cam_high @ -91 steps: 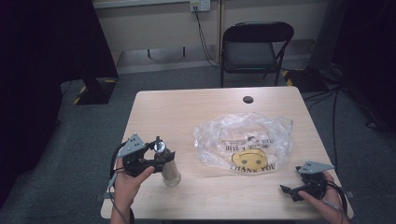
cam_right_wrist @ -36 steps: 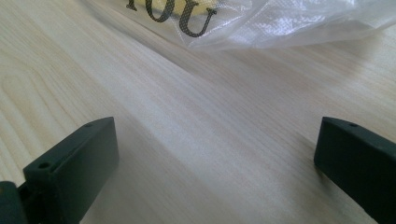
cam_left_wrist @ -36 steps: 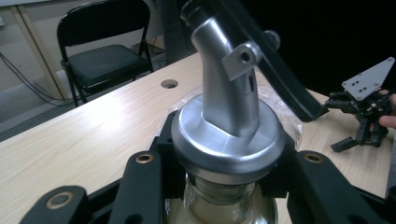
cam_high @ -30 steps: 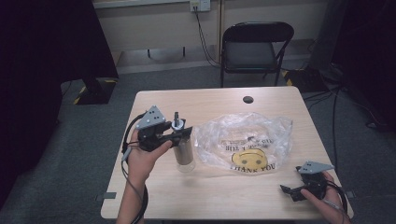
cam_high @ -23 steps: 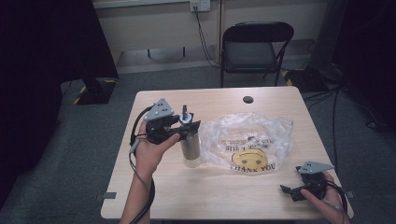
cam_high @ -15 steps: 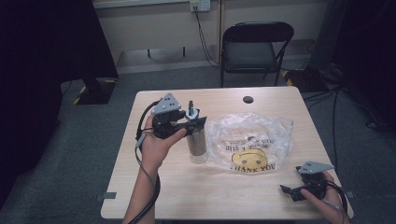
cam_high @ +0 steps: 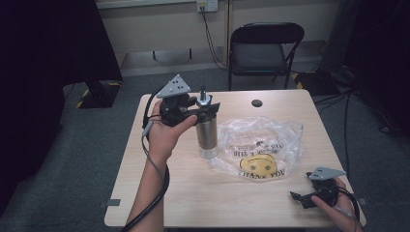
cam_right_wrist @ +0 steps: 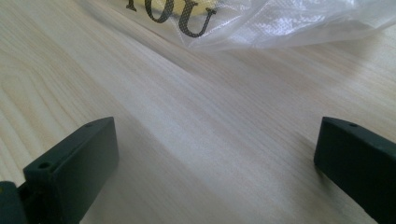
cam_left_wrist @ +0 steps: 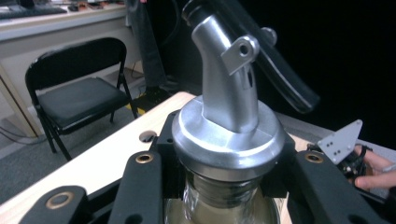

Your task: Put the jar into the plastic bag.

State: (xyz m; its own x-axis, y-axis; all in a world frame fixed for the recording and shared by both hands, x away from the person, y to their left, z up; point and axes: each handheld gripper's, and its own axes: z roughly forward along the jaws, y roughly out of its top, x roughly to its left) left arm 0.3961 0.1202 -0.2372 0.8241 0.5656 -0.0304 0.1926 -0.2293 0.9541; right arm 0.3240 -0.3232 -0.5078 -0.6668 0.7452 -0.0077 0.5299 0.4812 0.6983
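Clearly, "THANK YOU" and a smiley mark the plastic bag (cam_high: pixel 261 145).

The glass dispenser jar with metal pour spout (cam_high: pixel 207 131) is held above the wooden table (cam_high: pixel 183 193), left of the crumpled clear plastic bag (cam_high: pixel 263 145) lying on it. The black folding chair (cam_high: pixel 263 48) stands behind the table.

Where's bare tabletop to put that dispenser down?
Bare wood on the table: the near-left quarter under the left gripper, which holds the dispenser; the far strip around the grommet hole. Crowded: the plastic bag covers centre-right, the right gripper rests at the near-right corner.
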